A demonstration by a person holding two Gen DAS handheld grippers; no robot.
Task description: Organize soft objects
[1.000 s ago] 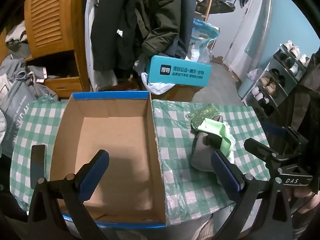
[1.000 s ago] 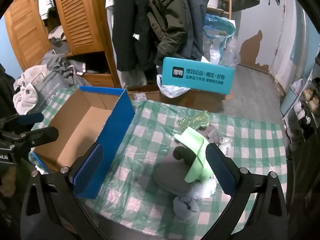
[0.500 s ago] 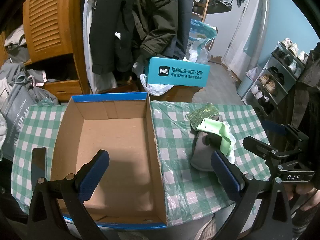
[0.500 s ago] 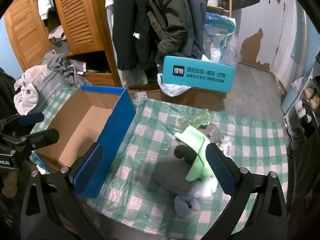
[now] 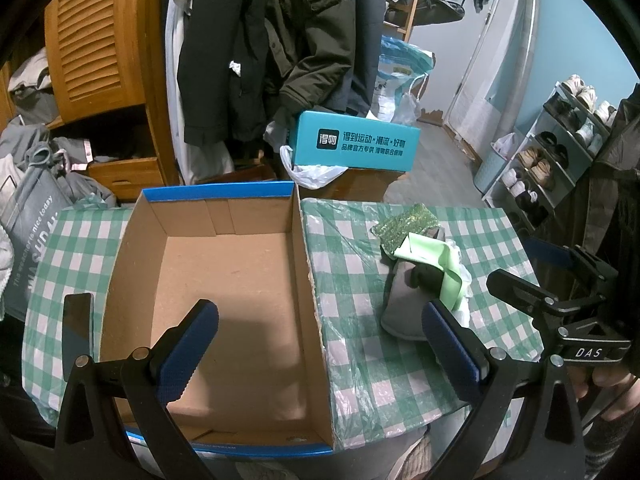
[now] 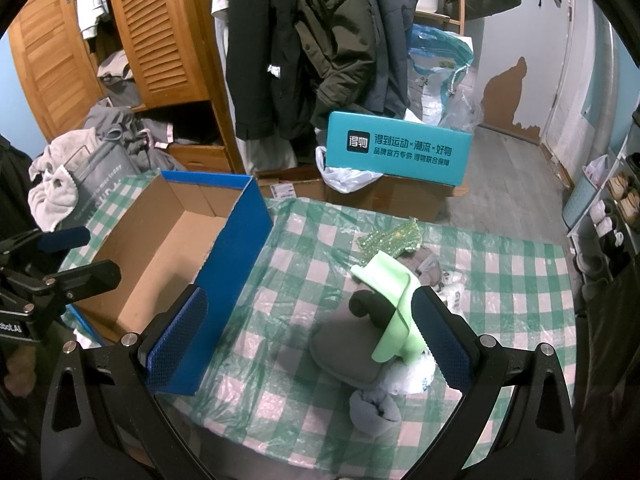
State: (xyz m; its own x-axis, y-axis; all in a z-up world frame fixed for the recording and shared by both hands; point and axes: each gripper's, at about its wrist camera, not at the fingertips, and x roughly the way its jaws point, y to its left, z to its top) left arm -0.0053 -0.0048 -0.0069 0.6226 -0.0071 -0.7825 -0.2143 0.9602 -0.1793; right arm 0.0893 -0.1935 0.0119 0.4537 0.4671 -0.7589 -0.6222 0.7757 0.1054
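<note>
Little has shifted: the left gripper [image 5: 320, 344] still hovers over the cardboard box [image 5: 224, 280], fingers spread. The right gripper [image 6: 308, 340], equally splayed and empty, points at the soft pile [image 6: 384, 312] near the table's right edge.

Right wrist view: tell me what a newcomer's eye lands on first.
The open cardboard box with its bright blue wall sits empty on the left of the checked tablecloth. To its right lies a heap of soft things topped by a pale green cloth; behind the table stands a teal printed box.
</note>
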